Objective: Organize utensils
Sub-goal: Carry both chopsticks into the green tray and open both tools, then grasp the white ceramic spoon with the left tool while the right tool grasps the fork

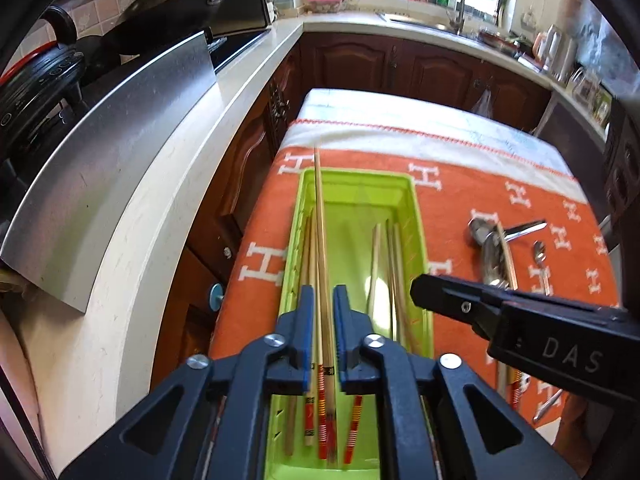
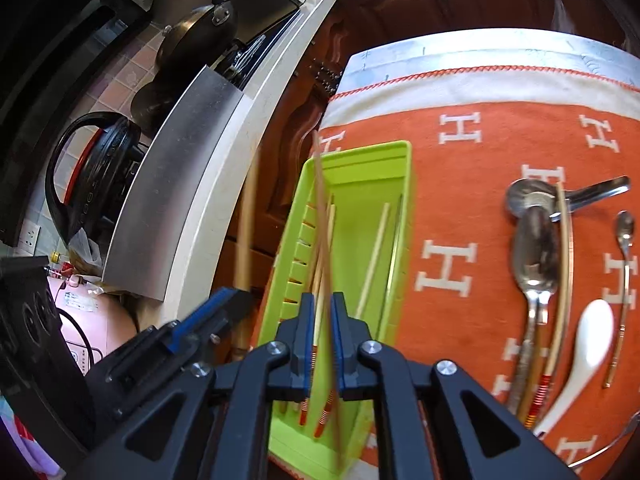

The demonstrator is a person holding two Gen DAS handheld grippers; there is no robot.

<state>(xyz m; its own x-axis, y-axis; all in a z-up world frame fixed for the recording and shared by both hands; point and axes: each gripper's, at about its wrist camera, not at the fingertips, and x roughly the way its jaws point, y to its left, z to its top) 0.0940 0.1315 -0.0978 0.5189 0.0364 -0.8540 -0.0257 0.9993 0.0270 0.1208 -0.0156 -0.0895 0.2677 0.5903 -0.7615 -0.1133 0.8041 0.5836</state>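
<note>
Over the green tray [image 1: 416, 216], which sits on an orange cloth [image 1: 480, 208] covering a small table beside the counter [image 1: 168, 184], both grippers are at work. The left gripper [image 1: 320, 312] has a chopstick [image 1: 320, 240] running between its fingers, pointing along the tray's left side; the jaws stand slightly apart from the stick, so whether it is pinched or just let go cannot be told. The right gripper [image 2: 320, 320] likewise has a chopstick [image 2: 322, 216] between its narrow-set jaws, blurred by motion (grip not confirmable from either view). Several chopsticks [image 1: 380, 256] already lie lengthwise in the tray. Still out on the cloth, to the right of the tray and apart from it: steel spoons [image 2: 536, 248] overlapping one another, one chopstick [image 2: 562, 280] lying against them, a small spoon [image 2: 624, 248] and a white ceramic spoon [image 2: 588, 344]. Judgement: the step in hand is depositing chopsticks in the tray, and the task appears roughly half complete. The next move calls for lowering each stick parallel to those already placed, opening the jaws fully, withdrawing clear, then reaching right for the remaining chopstick. Risk: the spoons lie touching it and may be disturbed.
</note>
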